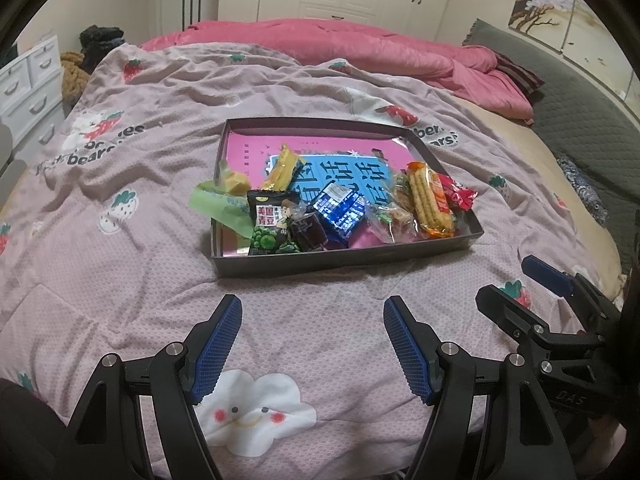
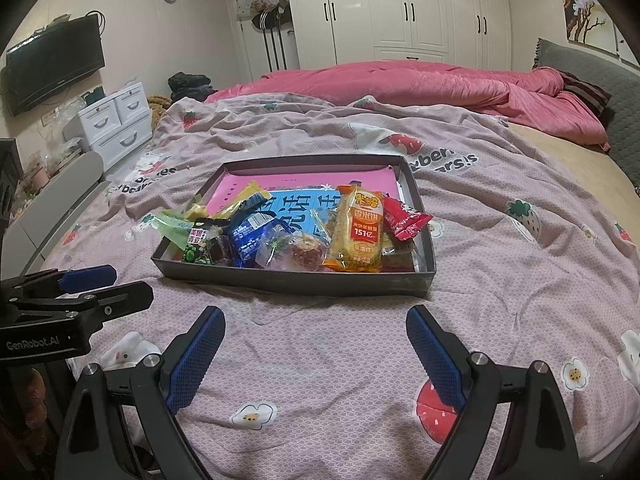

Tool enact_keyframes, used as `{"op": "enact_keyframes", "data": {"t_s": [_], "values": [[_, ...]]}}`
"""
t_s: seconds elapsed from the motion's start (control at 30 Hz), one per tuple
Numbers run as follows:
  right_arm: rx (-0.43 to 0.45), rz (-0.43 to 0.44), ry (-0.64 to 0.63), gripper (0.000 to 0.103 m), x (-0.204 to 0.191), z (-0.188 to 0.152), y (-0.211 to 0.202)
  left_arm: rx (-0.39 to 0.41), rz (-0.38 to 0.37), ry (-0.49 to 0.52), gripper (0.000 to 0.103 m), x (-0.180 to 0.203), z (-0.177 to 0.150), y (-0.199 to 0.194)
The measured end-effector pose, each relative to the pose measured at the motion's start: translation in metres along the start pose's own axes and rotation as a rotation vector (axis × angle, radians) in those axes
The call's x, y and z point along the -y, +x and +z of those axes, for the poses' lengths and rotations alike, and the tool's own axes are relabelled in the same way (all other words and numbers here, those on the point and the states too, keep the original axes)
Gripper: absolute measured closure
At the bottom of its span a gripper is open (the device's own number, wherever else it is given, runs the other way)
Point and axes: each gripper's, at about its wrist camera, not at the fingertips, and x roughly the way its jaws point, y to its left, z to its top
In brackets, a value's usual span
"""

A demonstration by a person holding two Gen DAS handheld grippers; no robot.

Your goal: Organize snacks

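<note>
Snacks (image 1: 340, 208) are all piled in a shallow dark tray (image 1: 344, 258) sitting on the bed, on top of a pinkish quilt (image 1: 120, 272) with strawberries and little bears printed on it. Most of the pile is bunched toward the near end of the tray. There's a long orange pack of crackers (image 2: 358, 232) lying over the right side, a red wrapper (image 2: 404, 216) just beside it hanging over the right rim, a shiny blue packet (image 1: 340, 210) in the middle, a black and green pea bag (image 1: 270, 224) at the near left, and a pale green wrapper (image 1: 218, 204) sticking out over the left wall. Under them lies a pink and blue book or card (image 1: 320, 148) covering the tray floor.

Both grippers hover over the quilt just short of the tray, touching nothing. The left gripper (image 1: 312, 344) has its blue pads (image 1: 218, 350) spread wide apart, nothing between them. Same deal with the right gripper (image 2: 316, 354), fingers apart and empty. A rumpled pink duvet (image 2: 420, 84) lies at the far end of the bed.
</note>
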Motion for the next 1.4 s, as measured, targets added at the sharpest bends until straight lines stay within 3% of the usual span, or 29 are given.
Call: {"op": "enact_keyframes", "data": {"t_s": [1.4], "values": [[-0.008,-0.001,0.002,0.011,-0.0003,-0.0006,0.0024,0.005,0.033,0.01,0.028,0.0016,-0.0004,-0.0017]]}}
